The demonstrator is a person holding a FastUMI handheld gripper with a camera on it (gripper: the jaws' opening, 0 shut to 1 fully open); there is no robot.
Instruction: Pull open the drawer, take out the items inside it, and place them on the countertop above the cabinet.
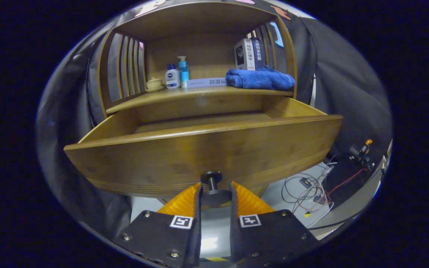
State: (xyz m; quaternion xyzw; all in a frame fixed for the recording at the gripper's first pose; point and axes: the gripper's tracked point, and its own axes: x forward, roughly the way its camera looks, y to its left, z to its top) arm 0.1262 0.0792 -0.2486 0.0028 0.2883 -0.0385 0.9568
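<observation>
Drawer [203,149] of a wooden cabinet [199,44] stands pulled well out across the middle of the gripper view, its curved front panel facing the camera and its inside, as far as the low angle lets it be seen, showing bare wood. At bottom centre, the gripper [214,191] has its two fingers closed to a narrow gap around the dark round drawer knob [211,178]; the knob's disc sits between the fingertips, which appear to press on it from both sides, though contact is hard to confirm at this angle.

Above the drawer, in the upper middle of the frame, the countertop [155,97] carries a small cream lidded cup [154,83], a white bottle with a blue cap [172,77], a blue pump bottle [183,70], a flat white box [206,82], a folded blue towel [260,79] and upright books [250,54] behind the towel.

At lower right, loose cables [311,190] lie on the pale floor [285,190] beside dark equipment [348,167].
</observation>
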